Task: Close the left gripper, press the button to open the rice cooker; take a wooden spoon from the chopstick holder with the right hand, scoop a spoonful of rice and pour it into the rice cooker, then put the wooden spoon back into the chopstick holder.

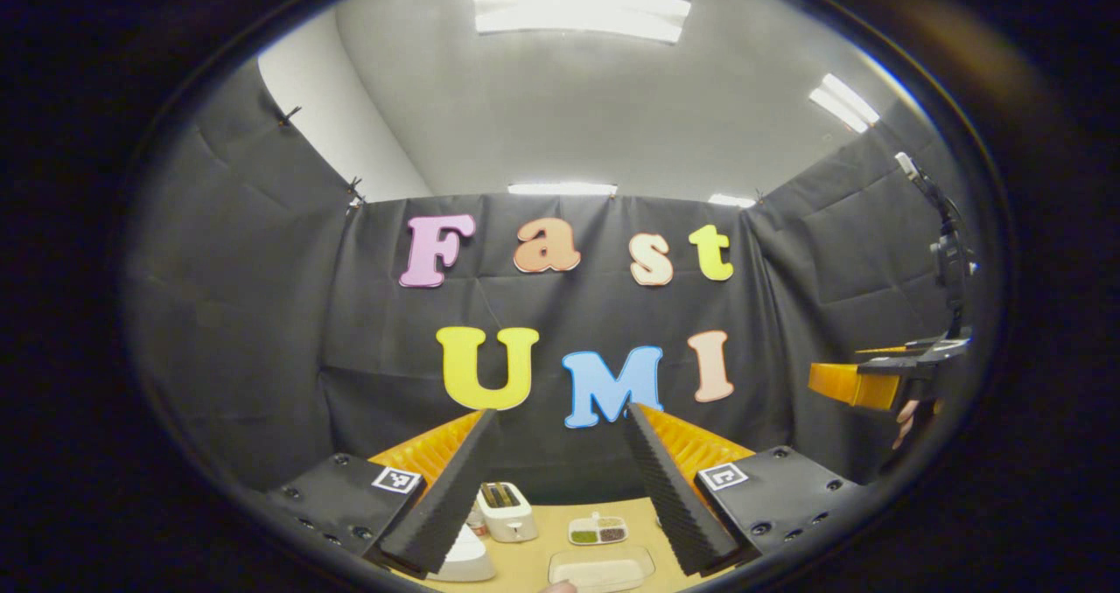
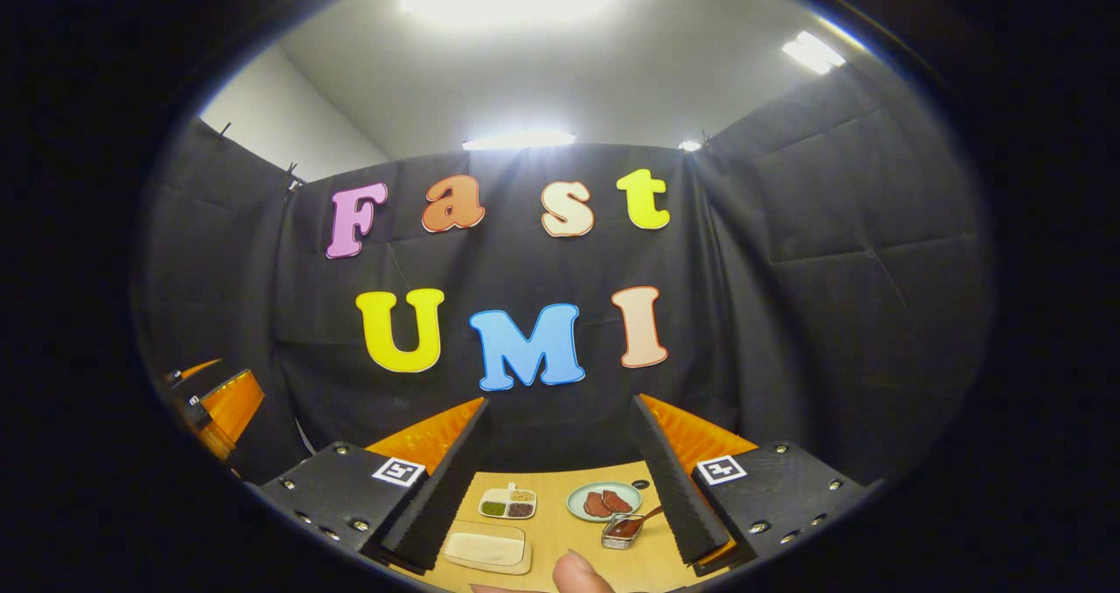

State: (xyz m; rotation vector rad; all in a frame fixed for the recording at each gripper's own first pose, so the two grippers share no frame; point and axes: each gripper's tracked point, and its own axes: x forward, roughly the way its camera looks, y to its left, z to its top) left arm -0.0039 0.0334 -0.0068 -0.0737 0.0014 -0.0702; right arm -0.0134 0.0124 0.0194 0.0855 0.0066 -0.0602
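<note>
In the left gripper view, the left hand-held gripper (image 1: 560, 488) is standing wide, its two fingers spread apart with nothing between them, raised above the wooden worktop (image 1: 534, 562). Just past the near edge, a clear tray of rice (image 1: 601, 568) is lying between the fingers, and a fingertip (image 1: 557, 587) is poking in at the very bottom. A white rounded appliance, probably the rice cooker (image 1: 466, 558), is sitting partly hidden behind the left finger. Farther back, a divided dish of grains (image 1: 598, 531) and a white toaster (image 1: 507, 512) are sitting toward the far edge.

In the right gripper view, the right hand-held gripper (image 2: 560, 479) is also standing wide and holding nothing. A thumb (image 2: 577, 574) is showing at the near edge. Beyond it, the rice tray (image 2: 486, 547) is lying to the left, and a small glass dish with a spoon in dark sauce (image 2: 623, 527) is resting just beside the right finger. Farther off, a plate of reddish pieces (image 2: 604, 500) is sitting beside the divided dish.
</note>
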